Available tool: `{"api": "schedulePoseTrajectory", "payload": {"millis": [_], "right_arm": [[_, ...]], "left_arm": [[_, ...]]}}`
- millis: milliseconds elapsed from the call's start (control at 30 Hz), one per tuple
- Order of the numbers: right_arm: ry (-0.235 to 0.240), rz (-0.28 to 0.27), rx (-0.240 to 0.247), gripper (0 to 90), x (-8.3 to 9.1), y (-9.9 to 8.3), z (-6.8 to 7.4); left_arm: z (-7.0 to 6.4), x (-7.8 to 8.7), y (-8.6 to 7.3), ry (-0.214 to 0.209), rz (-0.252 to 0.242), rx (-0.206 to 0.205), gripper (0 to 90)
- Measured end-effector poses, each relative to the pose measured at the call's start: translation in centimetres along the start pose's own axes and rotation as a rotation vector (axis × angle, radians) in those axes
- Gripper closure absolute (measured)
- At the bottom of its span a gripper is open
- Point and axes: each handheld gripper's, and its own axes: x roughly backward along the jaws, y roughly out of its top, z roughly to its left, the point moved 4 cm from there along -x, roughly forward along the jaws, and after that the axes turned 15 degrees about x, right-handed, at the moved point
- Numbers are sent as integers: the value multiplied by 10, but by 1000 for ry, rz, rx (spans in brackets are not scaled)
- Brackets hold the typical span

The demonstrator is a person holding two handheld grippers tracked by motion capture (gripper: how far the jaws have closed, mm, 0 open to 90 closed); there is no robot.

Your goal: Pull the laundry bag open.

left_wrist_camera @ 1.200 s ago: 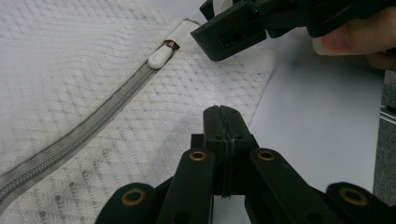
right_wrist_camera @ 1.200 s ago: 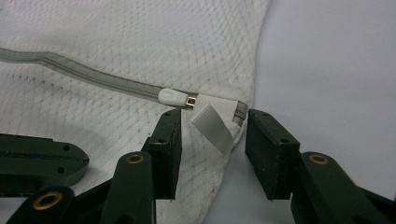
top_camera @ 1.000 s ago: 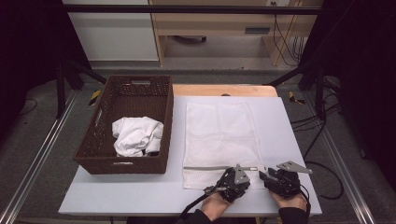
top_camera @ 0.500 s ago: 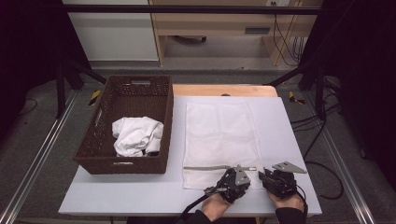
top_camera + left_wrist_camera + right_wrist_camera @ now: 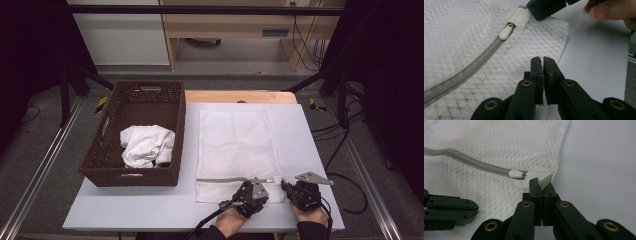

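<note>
Just before the right tool [image 5: 541,185], perhaps pinched, zipper tab [image 5: 546,180].

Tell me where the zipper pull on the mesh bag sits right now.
The zipper pull lies at the right end of the zipper, near the mesh bag's near right corner, just ahead of the right gripper, whose jaws pinch a white tab beside it.

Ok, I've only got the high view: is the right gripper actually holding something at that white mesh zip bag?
Observer: Yes. The right gripper is shut on a white fabric tab at the white mesh zip bag's corner.
Operator: Where's the pull?
Observer: The white zipper pull lies at the grey zipper's end beside that tab, apart from the jaws.
Operator: And the left one?
Observer: The left gripper has its jaws together over the mesh near the bag's edge.
</note>
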Motion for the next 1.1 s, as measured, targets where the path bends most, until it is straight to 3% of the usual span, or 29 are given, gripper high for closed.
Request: {"api": "schedulePoseTrajectory", "payload": {"millis": [67, 200, 300, 400, 467, 567, 633, 667, 700, 733, 767, 833, 967, 1100], "right_arm": [[-1, -8, 2, 890, 1, 1, -1], [21, -45, -1, 891, 6, 8, -2], [36, -79, -3, 890, 10, 15, -1], [39, -93, 2, 890, 12, 20, -1], [38, -107, 6, 890, 14, 23, -1], [46, -130, 7, 890, 18, 29, 0], [50, -131, 5, 890, 19, 30, 1], [56, -126, 11, 889, 18, 31, 3], [56, -126, 11, 889, 18, 31, 3], [57, -123, 12, 889, 18, 30, 4], [63, -123, 11, 885, 17, 30, 4], [65, -124, 10, 882, 16, 30, 4], [72, -123, 5, 809, 11, 26, 3], [68, -122, 2, 680, 7, 23, 3]], "left_arm": [[0, 0, 0, 4, 1, -6, 804], [-2, 0, 0, 0, -6, 9, 656], [-6, -4, 3, 55, -8, -17, 512], [-11, -8, 5, 106, -4, -77, 420], [-13, -10, 6, 112, -13, -70, 391], [-12, -11, 7, 132, -25, -38, 459], [-10, -11, 7, 125, -27, -20, 543], [-8, -11, 7, 104, -20, -1, 628], [-7, -11, 8, 106, -25, 10, 628], [-6, -11, 8, 116, -28, 16, 676], [-4, -11, 8, 125, -29, 19, 783], [-3, -10, 9, 133, -31, 17, 870], [-1, -10, 9, 120, -31, 28, 885], [-1, -10, 9, 117, -31, 28, 887]]}}
